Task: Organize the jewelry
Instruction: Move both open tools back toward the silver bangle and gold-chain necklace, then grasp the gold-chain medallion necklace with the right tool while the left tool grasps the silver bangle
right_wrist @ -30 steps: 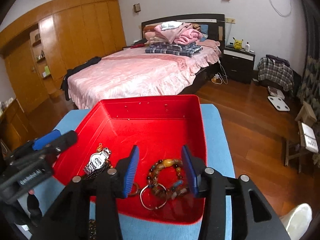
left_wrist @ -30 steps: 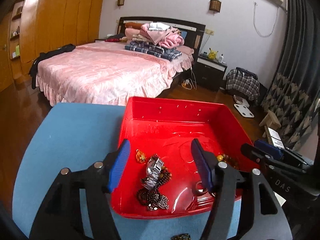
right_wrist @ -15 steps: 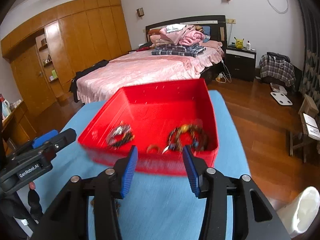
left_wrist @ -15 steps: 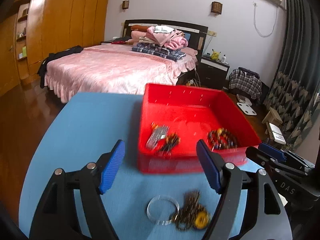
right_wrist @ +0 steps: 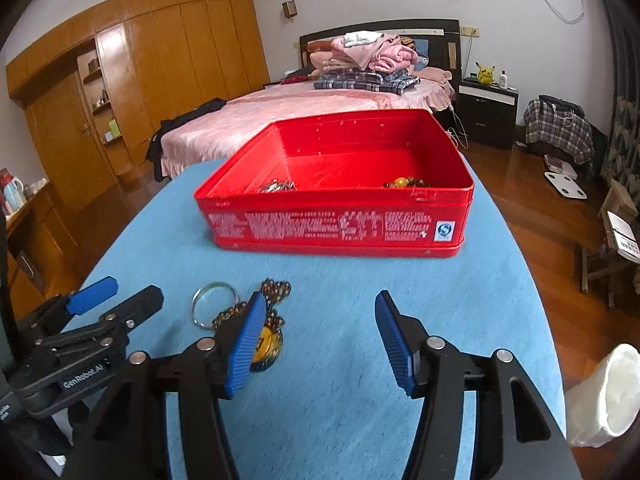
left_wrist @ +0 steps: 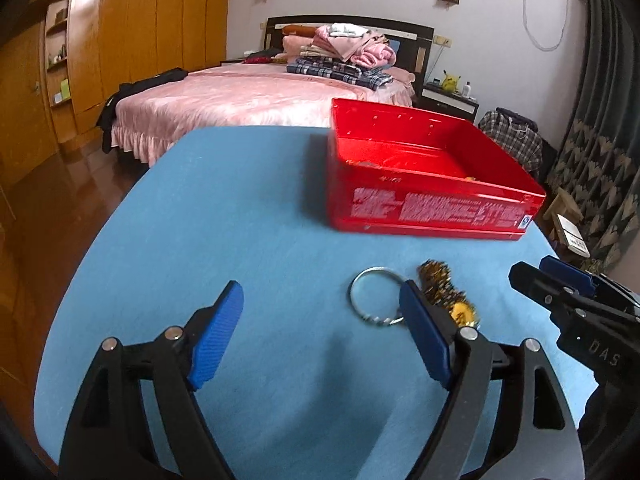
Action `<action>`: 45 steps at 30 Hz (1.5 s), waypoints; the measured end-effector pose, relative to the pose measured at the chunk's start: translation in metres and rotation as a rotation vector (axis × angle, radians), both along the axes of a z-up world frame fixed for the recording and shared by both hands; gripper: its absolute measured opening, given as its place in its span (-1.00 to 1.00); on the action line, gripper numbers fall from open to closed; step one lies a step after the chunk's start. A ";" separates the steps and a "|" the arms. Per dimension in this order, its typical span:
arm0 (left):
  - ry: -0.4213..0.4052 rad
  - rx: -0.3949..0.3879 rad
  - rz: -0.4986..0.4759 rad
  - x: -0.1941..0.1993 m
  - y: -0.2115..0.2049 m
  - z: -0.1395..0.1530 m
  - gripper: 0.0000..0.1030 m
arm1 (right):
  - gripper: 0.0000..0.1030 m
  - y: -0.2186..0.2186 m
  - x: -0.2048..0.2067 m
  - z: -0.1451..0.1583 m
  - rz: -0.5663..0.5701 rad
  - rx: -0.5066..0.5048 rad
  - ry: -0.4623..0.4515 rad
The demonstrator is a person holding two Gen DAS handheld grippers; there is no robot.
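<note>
A red tin (left_wrist: 432,208) stands on the blue table (left_wrist: 224,208); in the right wrist view the tin (right_wrist: 340,224) holds a watch (right_wrist: 276,187) and a bead bracelet (right_wrist: 408,181). On the cloth in front of it lie a silver ring (left_wrist: 374,296) and a bead chain with a gold pendant (left_wrist: 444,294). My left gripper (left_wrist: 320,286) hovers low, its jaws opening and nothing between the pads; the ring lies just past its right finger. The jaws of my right gripper (right_wrist: 320,298) are opening too, with nothing between them, and the chain (right_wrist: 276,292) and ring (right_wrist: 212,300) lie at its left finger.
The table's right edge drops to a wooden floor with a white bin (right_wrist: 608,392) and a stool (right_wrist: 616,216). A pink bed (right_wrist: 304,108) stands behind the table. In each wrist view the other gripper shows close beside, at the frame's edge.
Both grippers have drawn back from over the tin and sunk towards the near part of the table. Their jaws have widened. The ring and chain on the cloth have come into view.
</note>
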State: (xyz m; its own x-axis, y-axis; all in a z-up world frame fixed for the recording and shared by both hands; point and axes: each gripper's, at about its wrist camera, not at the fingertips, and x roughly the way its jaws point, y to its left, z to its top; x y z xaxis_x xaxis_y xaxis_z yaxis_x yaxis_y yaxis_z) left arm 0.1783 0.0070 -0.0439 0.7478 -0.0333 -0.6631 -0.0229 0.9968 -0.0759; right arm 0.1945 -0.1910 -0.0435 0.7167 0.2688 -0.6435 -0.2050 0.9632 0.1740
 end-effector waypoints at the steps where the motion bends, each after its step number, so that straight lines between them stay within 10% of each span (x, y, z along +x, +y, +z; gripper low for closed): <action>1: 0.003 -0.006 0.004 -0.001 0.004 -0.001 0.60 | 0.10 0.001 -0.001 -0.001 0.002 -0.001 0.002; 11: 0.040 -0.017 0.041 -0.005 0.020 -0.010 0.78 | 0.64 0.027 -0.003 -0.016 0.029 -0.035 0.043; 22: 0.049 -0.046 0.068 -0.008 0.039 -0.013 0.81 | 0.70 0.046 0.004 -0.030 0.055 -0.078 0.086; 33: 0.049 -0.050 0.055 -0.009 0.036 -0.015 0.81 | -0.12 0.039 0.009 -0.036 0.047 -0.068 0.124; 45: 0.049 -0.047 0.035 -0.005 0.025 -0.016 0.81 | 0.01 0.002 0.005 -0.029 0.004 -0.002 0.115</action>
